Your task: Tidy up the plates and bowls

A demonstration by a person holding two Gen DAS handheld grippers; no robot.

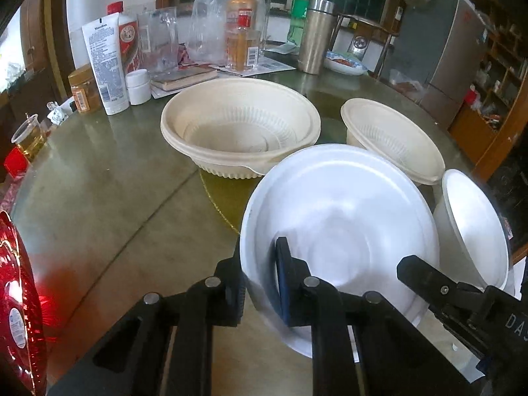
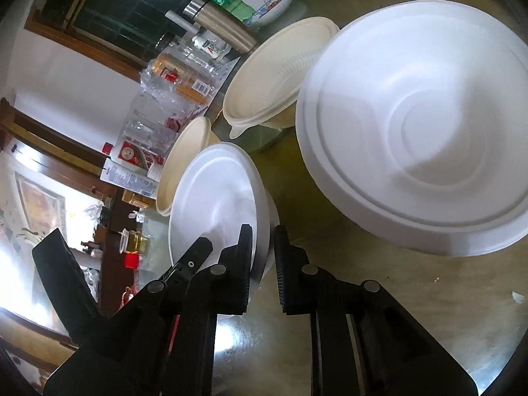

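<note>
— Where is the white bowl?

— Lower middle of the left wrist view, on the near part of the counter, its hollow open to the camera. I cannot tell whether its base rests on the counter.

— And the tongs?

— Both are on it. The left tongs are clamped on its lower left rim, one finger inside the bowl and one outside. The right tongs, seen in the right wrist view, are clamped on the rim at another spot in the same way, with the white wall pinched between the fingers. In the left wrist view they come in from the lower right corner.

— What lies around the bowl?

— A second white bowl stands just beside it at the right edge of the frame. Above, past the held bowl, sit a large cream bowl in the middle and a smaller cream bowl to the upper right. Both have ribbed walls, and they stand apart from each other.

— Further out?

— Along the top of the frame there is clutter: a white tube standing on its cap at the upper left, a steel flask upright at the upper middle with a green bottle behind it, and a patterned dish just right of the flask. A plastic cup with amber liquid stands at the left edge, and a shiny red packet fills the lower left corner.
</note>
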